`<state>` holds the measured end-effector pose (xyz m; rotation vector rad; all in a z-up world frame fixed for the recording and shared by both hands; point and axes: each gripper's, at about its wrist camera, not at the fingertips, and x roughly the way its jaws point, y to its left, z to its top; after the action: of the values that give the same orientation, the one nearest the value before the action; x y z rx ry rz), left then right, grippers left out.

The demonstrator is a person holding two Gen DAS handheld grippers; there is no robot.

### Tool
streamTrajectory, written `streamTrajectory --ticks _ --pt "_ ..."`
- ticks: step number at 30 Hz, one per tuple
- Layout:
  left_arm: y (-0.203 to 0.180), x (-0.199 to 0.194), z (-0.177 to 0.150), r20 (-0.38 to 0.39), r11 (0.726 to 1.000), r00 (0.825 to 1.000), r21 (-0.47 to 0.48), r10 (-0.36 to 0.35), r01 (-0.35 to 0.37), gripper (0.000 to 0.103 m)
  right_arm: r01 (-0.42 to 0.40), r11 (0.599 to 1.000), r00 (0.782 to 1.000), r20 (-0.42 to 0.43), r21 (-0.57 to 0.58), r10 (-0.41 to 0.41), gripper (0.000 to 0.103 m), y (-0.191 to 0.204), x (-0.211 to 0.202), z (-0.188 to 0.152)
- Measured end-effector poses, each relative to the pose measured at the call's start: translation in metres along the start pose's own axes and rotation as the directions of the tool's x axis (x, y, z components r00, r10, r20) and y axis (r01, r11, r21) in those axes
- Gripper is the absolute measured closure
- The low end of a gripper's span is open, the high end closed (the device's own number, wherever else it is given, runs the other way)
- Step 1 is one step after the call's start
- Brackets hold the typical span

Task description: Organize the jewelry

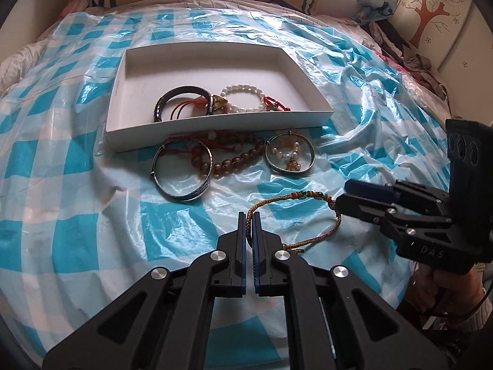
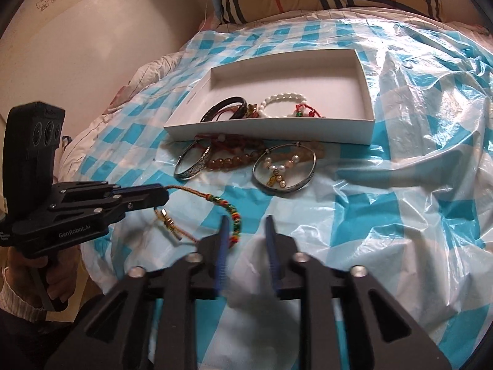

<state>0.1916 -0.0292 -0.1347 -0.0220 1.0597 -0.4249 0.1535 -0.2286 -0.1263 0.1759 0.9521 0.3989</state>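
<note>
**Left pinches cord bracelet, right spread beside it**

Sorting is part done. The white box [image 1: 215, 129] sits on the checked plastic sheet [image 1: 92, 215] and already holds a dark bangle [image 1: 178, 101], a white bead bracelet [image 1: 243, 98] and some red cord pieces, all bunched at its near wall. Still outside, just in front of that wall: two metal bangles [image 1: 181, 172] [image 1: 289, 154], one with a small pearl piece inside its ring, and a brown bead strand [image 1: 237, 162] between them. They look like a queue lined up by the box, ready to be dropped in.

The cord bracelet [image 1: 292, 197] is the item in hand. It lies nearest the camera, well short of the box, and loops between the two grippers.

The left gripper [image 1: 249, 215] has its jaws pressed together on the plain end of the cord. In the right wrist view the cord comes straight out of its tip. This is probably a hold for lifting the limp cord off the slippery sheet.

The right gripper [image 2: 248, 219] has its jaws spread with nothing between them. The coloured bead section runs just beside and partly behind its left finger [image 2: 225, 231]. I can't tell whether they touch. It grips nothing and is probably steadying the loop or about to let go.

The likely next step is for the left gripper to carry the cord over the near wall into the box. The risk is the trailing loop catching on the bangles.
</note>
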Motion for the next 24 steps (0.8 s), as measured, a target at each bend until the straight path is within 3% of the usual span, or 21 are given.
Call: streamTrajectory --ticks 6,15,16,17,18,24 --pt "0.013 0.007 -0.005 -0.015 0.999 1.000 -0.037 -0.002 0.001 0.100 0.015 1.000 1.000 0.025 -0.021 -0.015 0.063 -0.004 0.010 0.026" --pt "0.014 0.021 -0.010 -0.031 0.998 0.999 -0.061 -0.020 0.019 0.099 0.102 0.989 0.990 -0.092 -0.103 -0.111 0.063 -0.004 0.082 0.042" --pt "0.014 0.022 -0.010 -0.032 0.998 0.999 -0.061 -0.020 0.018 0.099 0.101 0.990 0.990 -0.087 -0.094 -0.109 0.065 -0.006 0.082 0.043" --pt "0.014 0.022 -0.010 -0.032 0.998 0.999 -0.061 -0.020 0.018 0.099 0.113 0.989 0.990 -0.076 -0.094 -0.120 0.083 -0.005 0.080 0.044" --pt "0.014 0.022 -0.010 -0.032 0.998 0.999 -0.061 -0.019 0.017 0.099 0.107 0.990 0.991 -0.068 -0.087 -0.113 0.092 -0.006 0.077 0.043" --pt "0.013 0.018 -0.010 -0.023 0.997 1.000 -0.070 -0.021 0.020 0.100 0.009 1.000 1.000 0.025 -0.006 -0.009 0.095 -0.012 0.038 0.036"
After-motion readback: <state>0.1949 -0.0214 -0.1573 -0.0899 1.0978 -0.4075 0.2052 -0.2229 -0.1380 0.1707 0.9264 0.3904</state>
